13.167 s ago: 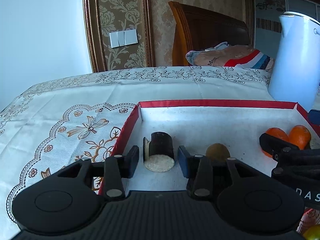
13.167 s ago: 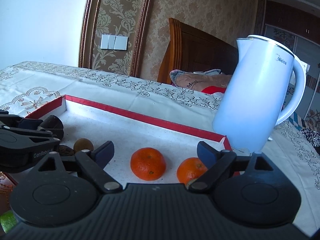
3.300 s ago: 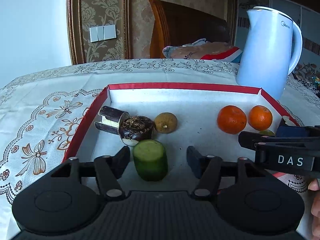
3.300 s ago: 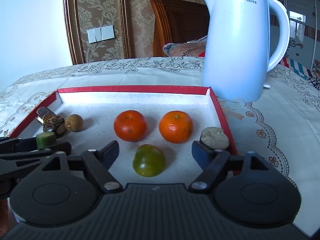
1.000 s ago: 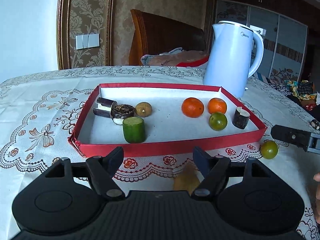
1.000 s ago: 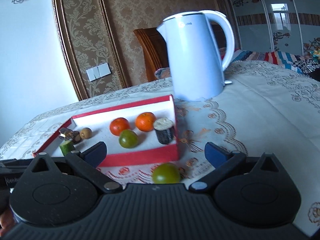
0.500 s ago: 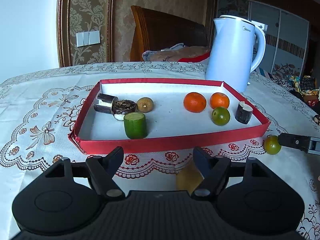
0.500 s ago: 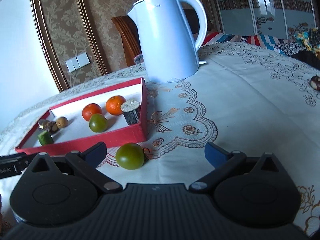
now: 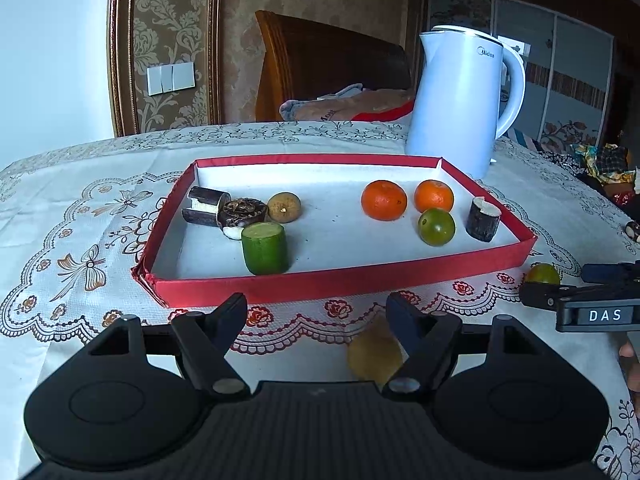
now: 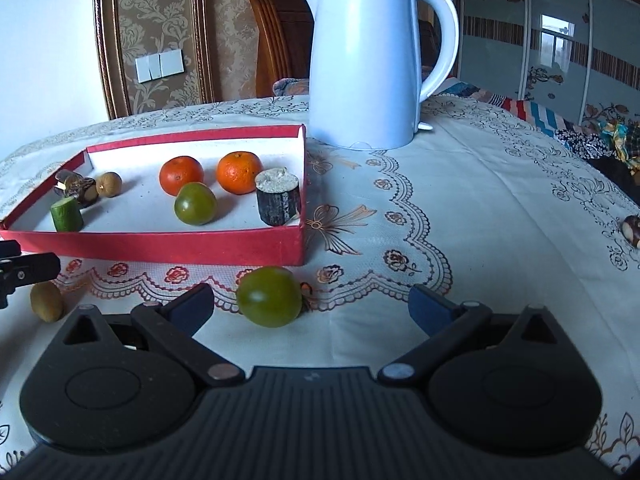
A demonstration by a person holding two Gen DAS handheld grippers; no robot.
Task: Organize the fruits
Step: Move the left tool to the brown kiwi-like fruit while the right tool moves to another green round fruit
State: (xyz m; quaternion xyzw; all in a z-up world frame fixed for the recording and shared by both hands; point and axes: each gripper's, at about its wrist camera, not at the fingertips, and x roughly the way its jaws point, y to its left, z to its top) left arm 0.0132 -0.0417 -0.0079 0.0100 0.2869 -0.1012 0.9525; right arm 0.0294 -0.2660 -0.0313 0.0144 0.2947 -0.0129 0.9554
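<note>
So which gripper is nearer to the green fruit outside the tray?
Right. The right gripper has the green fruit just ahead of its open fingers; the left gripper sits farther along the tray's front.

cool, bluish daylight — soft shadows, sharp focus (strong fisheye bending at the edges)
</note>
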